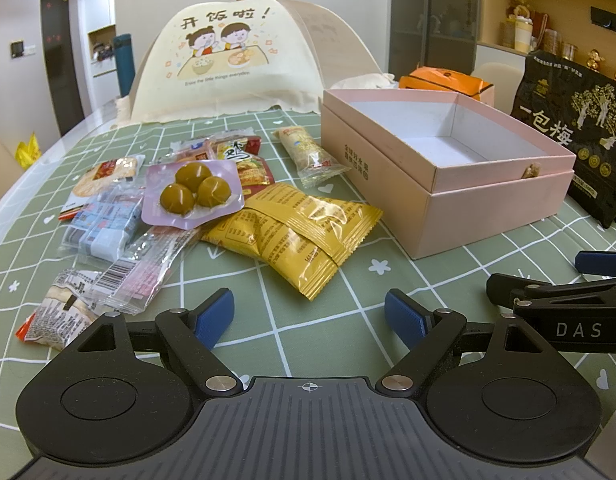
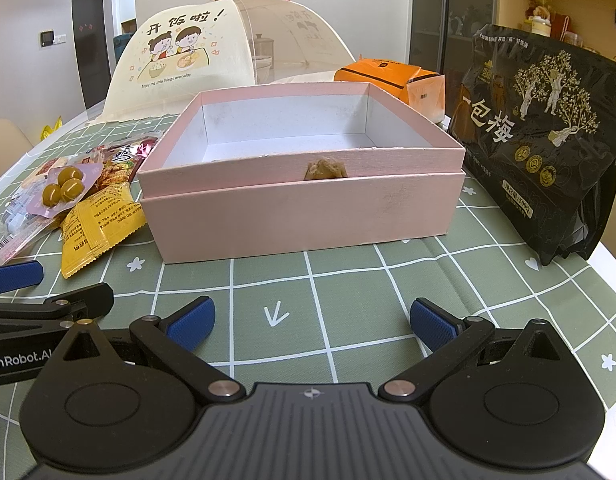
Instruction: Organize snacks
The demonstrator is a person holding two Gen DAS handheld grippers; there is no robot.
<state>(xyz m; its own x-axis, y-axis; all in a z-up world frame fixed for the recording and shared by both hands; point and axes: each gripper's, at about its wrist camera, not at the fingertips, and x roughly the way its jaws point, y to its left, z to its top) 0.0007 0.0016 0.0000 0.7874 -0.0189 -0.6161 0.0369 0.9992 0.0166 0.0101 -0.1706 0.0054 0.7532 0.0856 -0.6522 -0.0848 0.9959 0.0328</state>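
Both tongs, left gripper (image 1: pixel 309 322) and right gripper (image 2: pixel 311 326), stand wide open, holding nothing. Better to pinch the crinkled yellow foil packet (image 1: pixel 298 236) by its edge, then lift it into the empty pink cardboard box (image 2: pixel 304 204).

Table (image 2: pixel 347 280) covered by green cloth with white grid. Directly on it: open pink box (image 2: pixel 300 216) mid-table, black plum bag (image 2: pixel 547 152) standing right of the box, orange pouch (image 2: pixel 391 76) behind it, cream food cover (image 1: pixel 228 60) at back, snack pile (image 1: pixel 168 216) left, yellow packet (image 1: pixel 296 236) nearest the box.
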